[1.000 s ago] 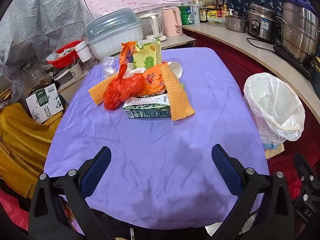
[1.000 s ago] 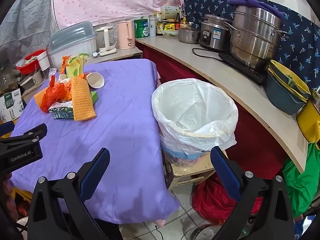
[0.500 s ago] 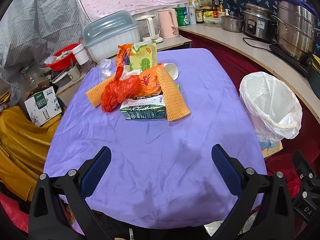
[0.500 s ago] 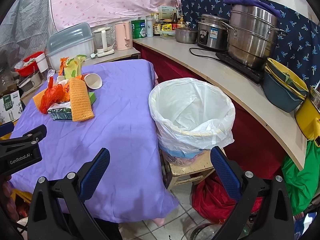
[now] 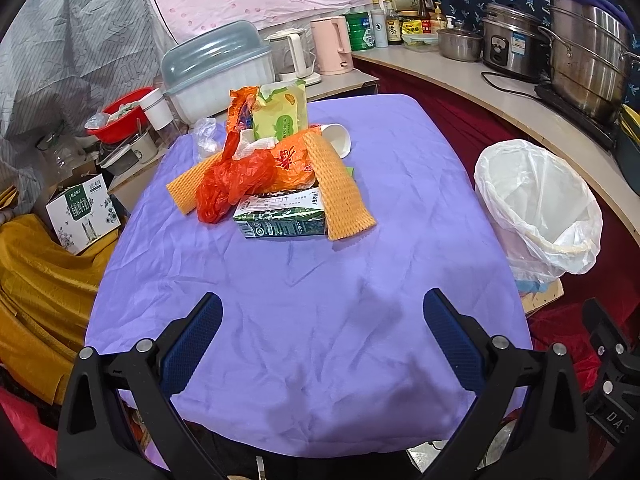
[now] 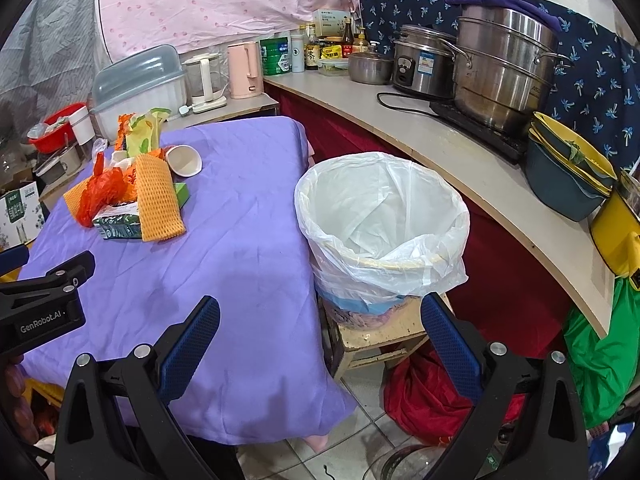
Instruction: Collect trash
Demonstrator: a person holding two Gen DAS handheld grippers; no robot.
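Observation:
A trash pile sits mid-table on the purple cloth (image 5: 320, 300): a green carton (image 5: 280, 216), an orange foam net (image 5: 340, 188), a red-orange plastic bag (image 5: 232, 188), a yellow-green packet (image 5: 280, 112) and a white paper cup (image 5: 338, 138). The pile also shows in the right wrist view (image 6: 132, 196). A bin lined with a white bag (image 6: 380, 224) stands right of the table on a stool; it also shows in the left wrist view (image 5: 536, 208). My left gripper (image 5: 322, 320) is open and empty over the table's near part. My right gripper (image 6: 320, 320) is open and empty, before the bin.
A counter (image 6: 440, 148) with steel pots (image 6: 504, 68) and a rice cooker runs along the right. A pink kettle (image 5: 332, 50), a covered dish rack (image 5: 216, 68) and a red basin stand behind the table. A cardboard box (image 5: 82, 212) sits at the left.
Both grippers have shifted slightly; the trash pile and the bin have drifted a little in view. Both stay open and empty.

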